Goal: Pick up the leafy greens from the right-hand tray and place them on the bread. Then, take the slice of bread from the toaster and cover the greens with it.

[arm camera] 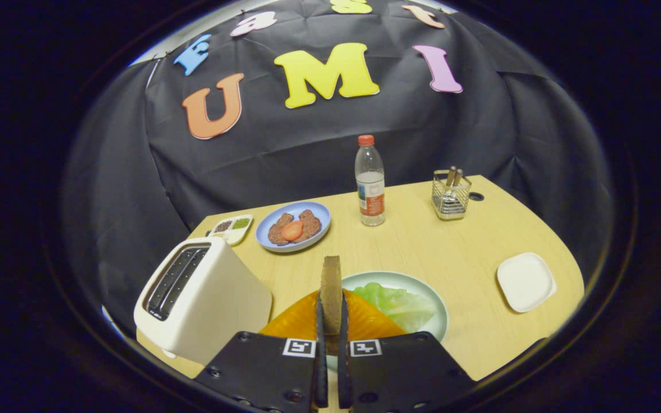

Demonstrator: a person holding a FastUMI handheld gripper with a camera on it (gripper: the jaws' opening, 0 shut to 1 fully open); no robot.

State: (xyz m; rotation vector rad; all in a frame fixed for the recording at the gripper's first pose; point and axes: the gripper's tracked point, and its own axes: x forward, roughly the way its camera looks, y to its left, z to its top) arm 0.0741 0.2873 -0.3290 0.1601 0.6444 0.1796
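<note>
Two fingers of the gripper [331,321] pinch a slice of bread [331,289] on edge, upright and thin side forward, probably so it can be tipped flat once over its target. Just beyond and below it lie the leafy greens [400,304] on a pale plate [395,279], at about one o'clock from the fingertips, with an orange sheet [299,321] beneath the fingers, so the covering step looks near. At ten o'clock stands the toaster [204,298], slots bare, suggesting the slice came from there.
</note>
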